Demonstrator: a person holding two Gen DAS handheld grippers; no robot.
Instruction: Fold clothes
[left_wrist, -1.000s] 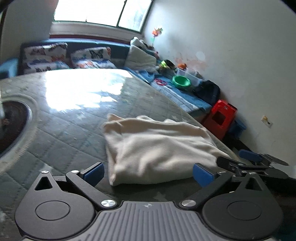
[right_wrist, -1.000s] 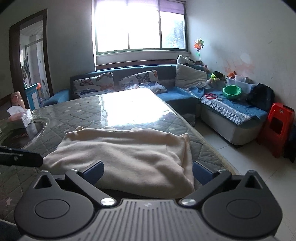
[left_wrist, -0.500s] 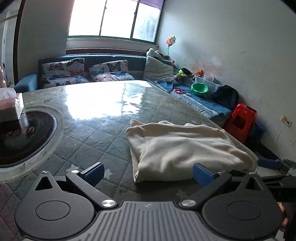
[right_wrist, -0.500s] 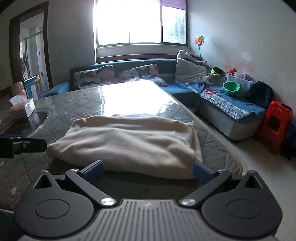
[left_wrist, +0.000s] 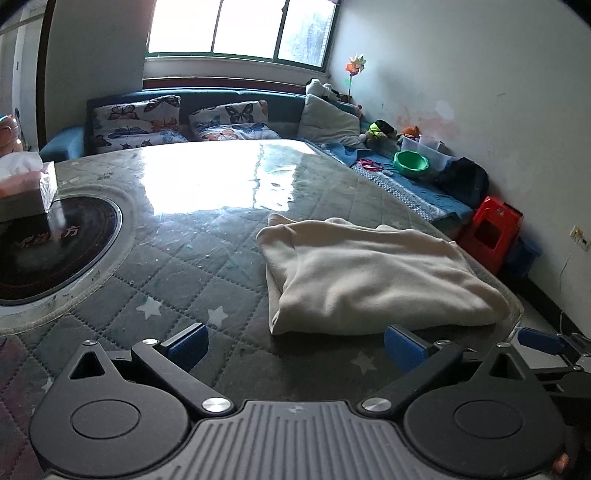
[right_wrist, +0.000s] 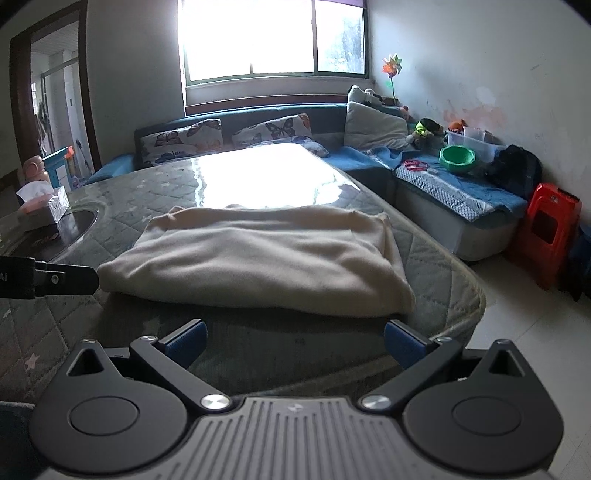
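A cream garment lies folded into a rectangle on the quilted table, near its right edge. It also shows in the right wrist view. My left gripper is open and empty, just short of the garment's near edge. My right gripper is open and empty, in front of the garment at the table's near edge. The left gripper's finger shows at the left of the right wrist view, beside the garment's corner.
A round black hob is set into the table at the left, with a tissue box behind it. A blue sofa with a green bowl and a red stool stand to the right.
Both grippers have pulled back from the folded garment. It now lies farther ahead in both views and has not changed shape.
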